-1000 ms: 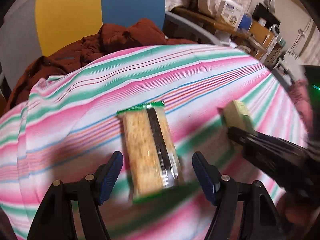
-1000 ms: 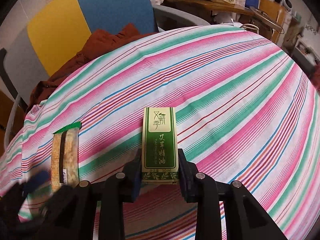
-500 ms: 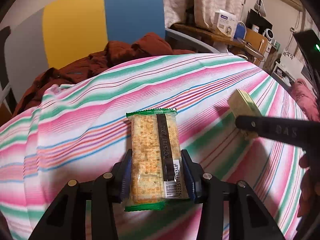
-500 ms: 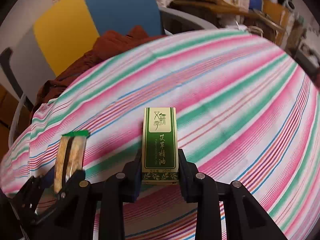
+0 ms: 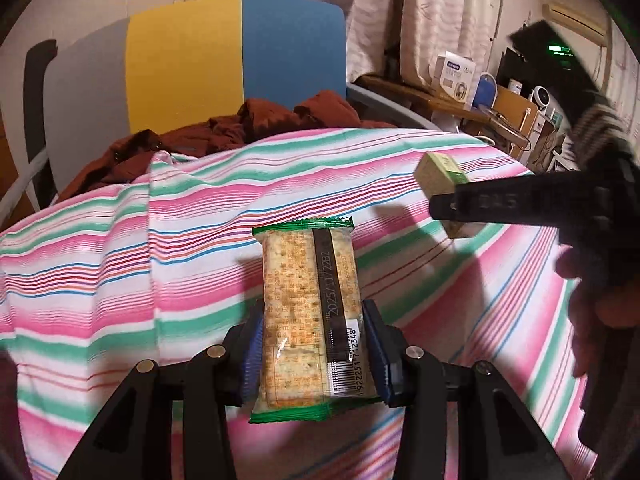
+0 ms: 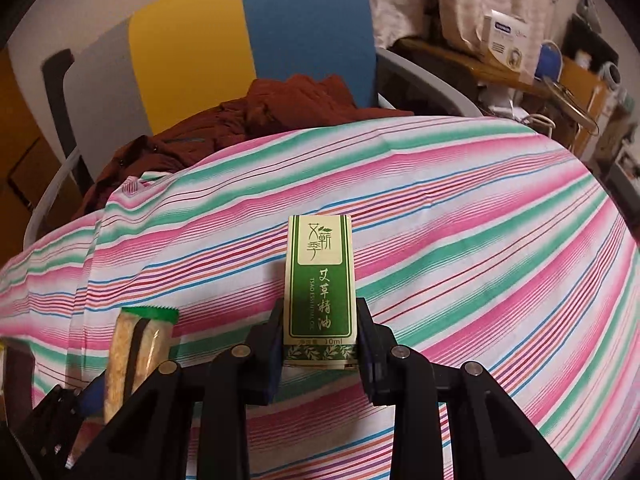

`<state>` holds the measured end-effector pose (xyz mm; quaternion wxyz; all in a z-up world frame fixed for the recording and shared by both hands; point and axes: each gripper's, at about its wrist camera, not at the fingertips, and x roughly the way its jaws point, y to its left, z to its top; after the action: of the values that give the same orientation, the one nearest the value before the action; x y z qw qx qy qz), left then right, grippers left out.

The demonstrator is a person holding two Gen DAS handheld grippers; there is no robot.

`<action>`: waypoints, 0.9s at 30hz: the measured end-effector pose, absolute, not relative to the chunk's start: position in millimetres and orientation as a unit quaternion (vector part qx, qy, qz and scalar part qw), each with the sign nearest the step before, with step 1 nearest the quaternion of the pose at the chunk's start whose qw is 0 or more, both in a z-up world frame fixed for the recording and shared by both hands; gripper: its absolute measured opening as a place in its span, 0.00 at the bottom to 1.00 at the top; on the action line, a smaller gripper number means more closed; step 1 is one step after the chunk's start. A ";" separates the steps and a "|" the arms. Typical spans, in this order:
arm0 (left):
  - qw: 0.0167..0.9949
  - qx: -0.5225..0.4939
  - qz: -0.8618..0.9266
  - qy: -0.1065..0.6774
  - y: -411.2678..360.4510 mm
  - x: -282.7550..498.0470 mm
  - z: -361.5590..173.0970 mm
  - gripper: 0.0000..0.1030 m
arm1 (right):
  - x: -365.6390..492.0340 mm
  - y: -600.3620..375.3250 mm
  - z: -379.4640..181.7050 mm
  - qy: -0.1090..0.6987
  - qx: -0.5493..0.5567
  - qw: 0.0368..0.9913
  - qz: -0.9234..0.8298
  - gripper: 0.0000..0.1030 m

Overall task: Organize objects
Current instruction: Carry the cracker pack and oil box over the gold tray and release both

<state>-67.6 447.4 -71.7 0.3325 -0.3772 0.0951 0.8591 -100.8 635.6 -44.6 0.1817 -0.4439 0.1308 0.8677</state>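
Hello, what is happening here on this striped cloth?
A person is tidying small items with a hand-held claw in each hand. The left claw, whose jaws have just been closing, now grips a cracker packet. The right claw is shut on a small green box. Both items are held above the striped cloth; neither has been put anywhere yet. Behind it, a reddish-brown garment lies on a chair.

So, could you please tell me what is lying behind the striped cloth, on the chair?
Behind the striped cloth a crumpled rust-brown garment lies heaped on the chair, against its grey, yellow and blue backrest. The cloth's raised edge covers the garment's lower part and the chair seat, so neither can be seen.
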 end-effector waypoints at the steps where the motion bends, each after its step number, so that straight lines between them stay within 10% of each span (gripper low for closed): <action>1: 0.333 -0.372 0.861 0.096 444.7 -63.6 -70.3 0.44 | -100.4 632.7 -44.4 0.126 -0.445 0.181 0.868 0.30; 27: 0.350 -0.363 0.861 0.066 339.0 13.7 -37.6 0.43 | -100.9 559.8 -36.7 -0.019 -0.412 0.141 0.900 0.30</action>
<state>13.7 339.0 -37.6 0.3499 -0.3629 0.0657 0.8612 -100.9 559.8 -36.7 0.1406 -0.4119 -0.0192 0.9001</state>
